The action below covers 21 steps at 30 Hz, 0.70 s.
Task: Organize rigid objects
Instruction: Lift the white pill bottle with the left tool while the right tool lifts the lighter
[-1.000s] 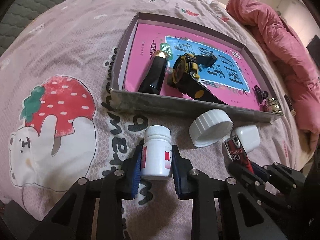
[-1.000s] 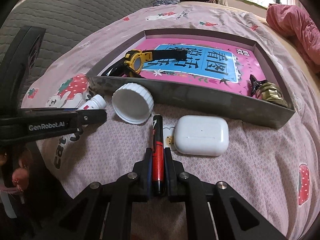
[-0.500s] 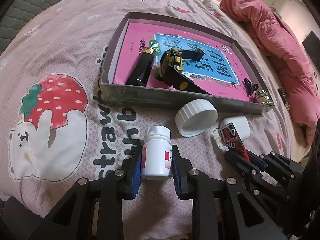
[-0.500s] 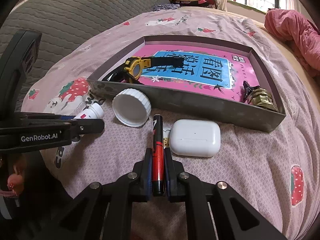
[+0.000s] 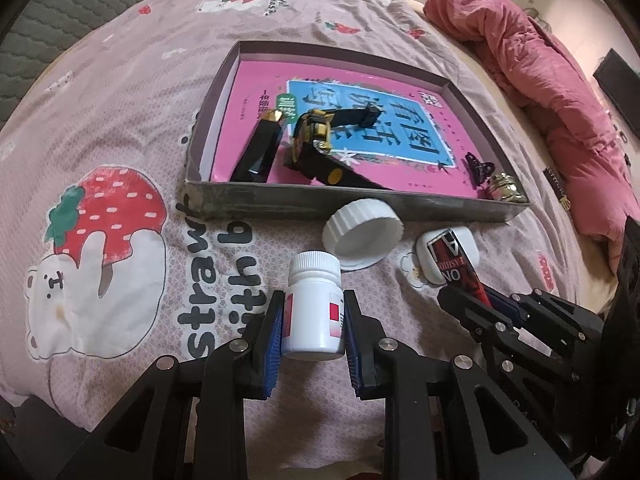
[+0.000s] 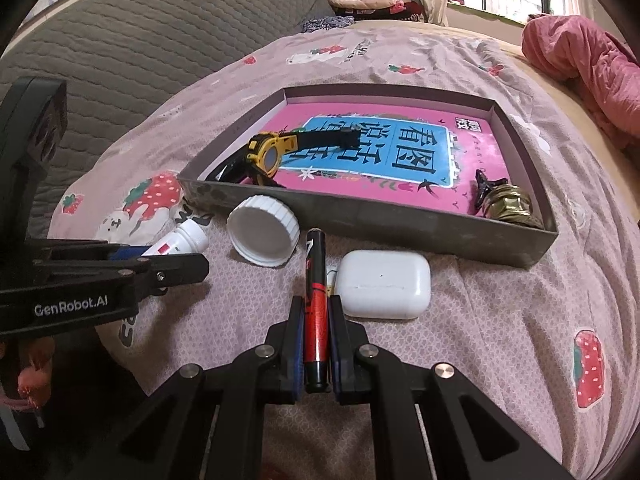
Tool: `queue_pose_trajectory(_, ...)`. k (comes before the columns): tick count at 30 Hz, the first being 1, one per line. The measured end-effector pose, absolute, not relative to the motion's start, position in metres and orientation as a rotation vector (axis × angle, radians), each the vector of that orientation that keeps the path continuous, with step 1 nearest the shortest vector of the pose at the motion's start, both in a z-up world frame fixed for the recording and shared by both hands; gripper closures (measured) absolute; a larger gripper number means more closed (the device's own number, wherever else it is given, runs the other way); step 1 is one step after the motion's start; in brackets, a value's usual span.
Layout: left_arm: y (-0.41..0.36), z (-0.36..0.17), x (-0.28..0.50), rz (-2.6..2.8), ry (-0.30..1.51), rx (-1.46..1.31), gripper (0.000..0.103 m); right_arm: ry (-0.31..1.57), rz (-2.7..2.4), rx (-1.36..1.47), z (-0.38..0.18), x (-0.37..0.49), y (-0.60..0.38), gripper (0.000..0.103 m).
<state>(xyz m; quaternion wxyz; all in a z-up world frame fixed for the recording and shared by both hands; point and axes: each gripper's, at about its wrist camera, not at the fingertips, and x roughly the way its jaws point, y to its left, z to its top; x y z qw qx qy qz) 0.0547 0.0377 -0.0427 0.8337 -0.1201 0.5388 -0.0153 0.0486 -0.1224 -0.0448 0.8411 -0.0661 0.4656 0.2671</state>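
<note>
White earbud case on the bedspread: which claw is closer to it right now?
Right. The right claw, shut on the red and black tube, sits beside the earbud case. The left claw, holding the white pill bottle, is farther off, beyond the loose white cap.

Left gripper [image 5: 313, 322] and right gripper [image 6: 317, 334] side by side, angled downward (jaws of each clamped tight)

strawberry-print bedsheet [image 5: 120, 128]; pink quilt [image 5: 552, 92] bunched at its edge; grey headboard [image 6: 132, 40]
</note>
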Motion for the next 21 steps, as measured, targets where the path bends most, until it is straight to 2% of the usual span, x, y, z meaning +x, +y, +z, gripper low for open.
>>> queue_pose_trajectory(21,0.028,-0.024,0.048,-0.054,1.101,-0.234,0.076,0.925,0.547,-0.116,-0.026,0.046,-0.13,0.092)
